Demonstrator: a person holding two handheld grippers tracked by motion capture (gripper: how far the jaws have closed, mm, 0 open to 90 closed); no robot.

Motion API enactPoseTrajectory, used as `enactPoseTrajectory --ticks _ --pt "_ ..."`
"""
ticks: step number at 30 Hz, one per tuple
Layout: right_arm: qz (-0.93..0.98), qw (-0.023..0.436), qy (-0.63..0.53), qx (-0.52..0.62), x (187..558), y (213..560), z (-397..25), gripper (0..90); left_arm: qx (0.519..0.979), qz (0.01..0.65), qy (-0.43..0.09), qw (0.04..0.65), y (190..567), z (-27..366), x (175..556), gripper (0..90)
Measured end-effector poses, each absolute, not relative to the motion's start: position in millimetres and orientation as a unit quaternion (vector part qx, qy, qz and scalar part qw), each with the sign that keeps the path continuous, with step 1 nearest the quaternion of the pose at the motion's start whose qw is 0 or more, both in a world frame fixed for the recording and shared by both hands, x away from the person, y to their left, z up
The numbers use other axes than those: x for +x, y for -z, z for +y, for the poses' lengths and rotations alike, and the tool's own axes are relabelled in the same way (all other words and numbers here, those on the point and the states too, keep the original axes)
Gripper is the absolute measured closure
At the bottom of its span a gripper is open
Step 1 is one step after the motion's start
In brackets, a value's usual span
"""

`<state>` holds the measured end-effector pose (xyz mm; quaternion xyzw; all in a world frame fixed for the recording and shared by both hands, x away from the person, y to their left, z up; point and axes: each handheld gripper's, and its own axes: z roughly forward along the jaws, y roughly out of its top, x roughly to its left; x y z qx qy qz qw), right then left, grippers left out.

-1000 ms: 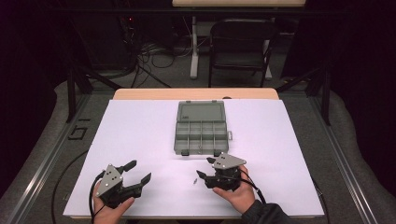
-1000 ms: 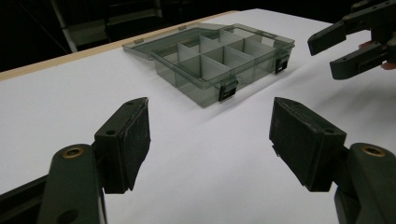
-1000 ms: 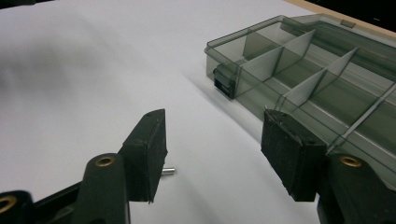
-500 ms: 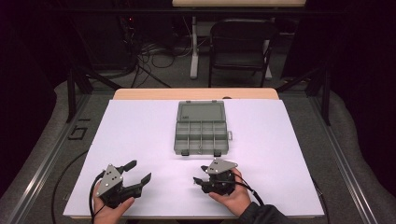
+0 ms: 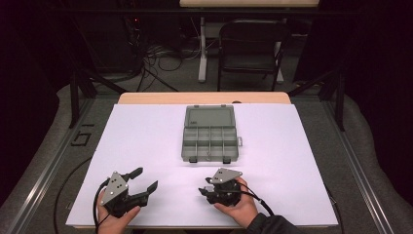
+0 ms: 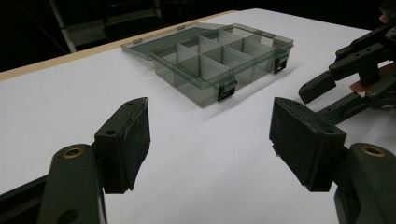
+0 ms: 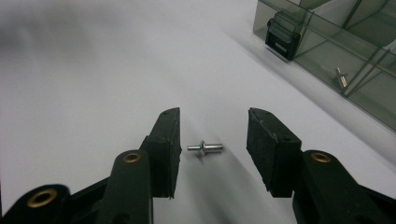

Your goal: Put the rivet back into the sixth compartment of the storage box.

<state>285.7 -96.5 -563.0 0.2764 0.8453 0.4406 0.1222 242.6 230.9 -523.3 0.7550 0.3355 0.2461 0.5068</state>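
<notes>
Since a second ago your right claw (image 5: pixel 204 189) has pulled back toward your edge of the counter (image 5: pixel 146 136) and swung to point left, away from the box; your left claw (image 5: pixel 143 179) hasn't shifted. Right claw is released, jaws spread, and in the right gripper view a small metal pin (image 7: pixel 205 148) lies flat on the white surface right between them, touching neither pad. Pin is on its side, thin shank pointing at the left jaw, flange near the middle, thicker end toward the right jaw. Your right claw sits low over the counter with the pin bracketed, not grasped. The clear grey compartment box (image 5: pixel 209 139) is open, lid laid back flat on the far side, sitting mid-counter, well apart from both claws. In the right gripper view its near corner and one black latch (image 7: pixel 283 40) show up top right, and a second pin (image 7: pixel 341 77) lies inside one of the near compartments; can't tell which cell exactly. Left claw is released too, jaws wide, holding nothing, parked near your left corner of the counter. From the left gripper view it faces the box (image 6: pixel 215 58) across bare counter, with your right claw (image 6: pixel 322 88) at the right edge.
</notes>
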Motion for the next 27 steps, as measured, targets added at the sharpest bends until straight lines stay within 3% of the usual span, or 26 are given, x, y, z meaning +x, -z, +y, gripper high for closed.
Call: enactPoseTrajectory --ticks 27 --pt "0.857 0.102 -0.423 0.277 288.0 569.4 -90.0 67.3 0.755 0.336 -0.246 0.506 523.6 230.8 243.1 29.4"
